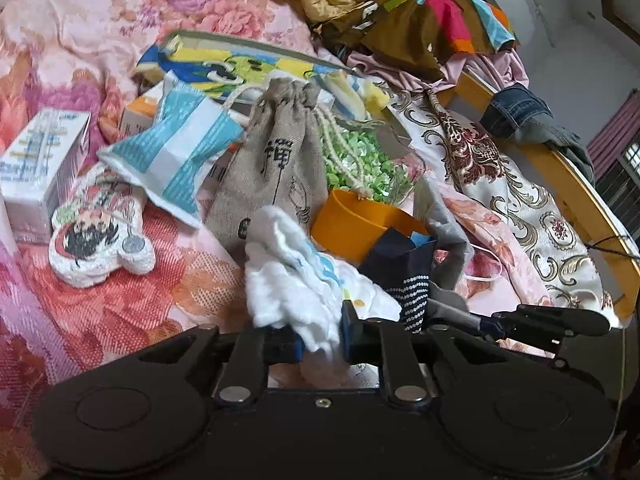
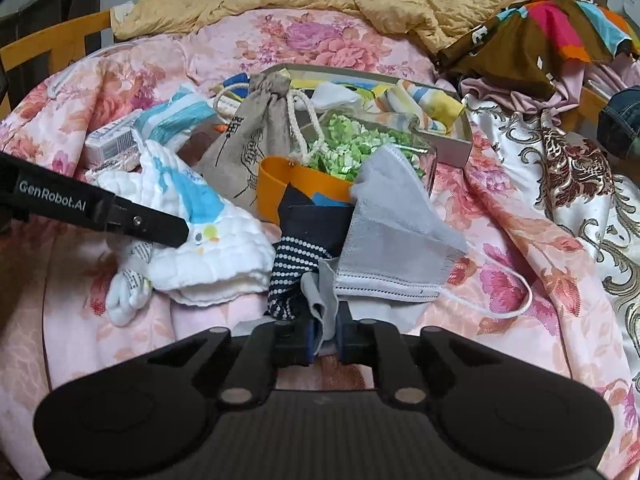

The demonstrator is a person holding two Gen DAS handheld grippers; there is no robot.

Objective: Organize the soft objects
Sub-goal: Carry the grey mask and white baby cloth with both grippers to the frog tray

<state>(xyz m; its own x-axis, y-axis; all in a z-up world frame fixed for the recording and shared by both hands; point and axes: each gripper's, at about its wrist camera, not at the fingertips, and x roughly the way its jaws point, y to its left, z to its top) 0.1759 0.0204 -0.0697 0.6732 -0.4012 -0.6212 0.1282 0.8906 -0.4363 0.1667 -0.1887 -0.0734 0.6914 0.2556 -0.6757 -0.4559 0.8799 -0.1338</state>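
My left gripper [image 1: 322,338] is shut on a white quilted cloth [image 1: 288,276] with blue print; the cloth also shows in the right wrist view [image 2: 208,248], where the left gripper's arm reaches onto it. My right gripper [image 2: 324,338] is shut on a grey face mask [image 2: 396,240], pinching its lower corner. A dark dotted sock [image 2: 298,268] lies between cloth and mask, beside an orange cup [image 2: 292,188]. A beige drawstring pouch [image 1: 272,164] leans behind the cup.
A jar of green paper stars [image 2: 352,148], a cartoon plush [image 1: 100,236], a blue-striped pad [image 1: 176,152], white boxes [image 1: 40,160] and a shallow box with cloths [image 2: 400,96] lie on the floral bedspread. Heaped clothes [image 2: 540,36] and the wooden bed frame [image 1: 560,168] stand to the right.
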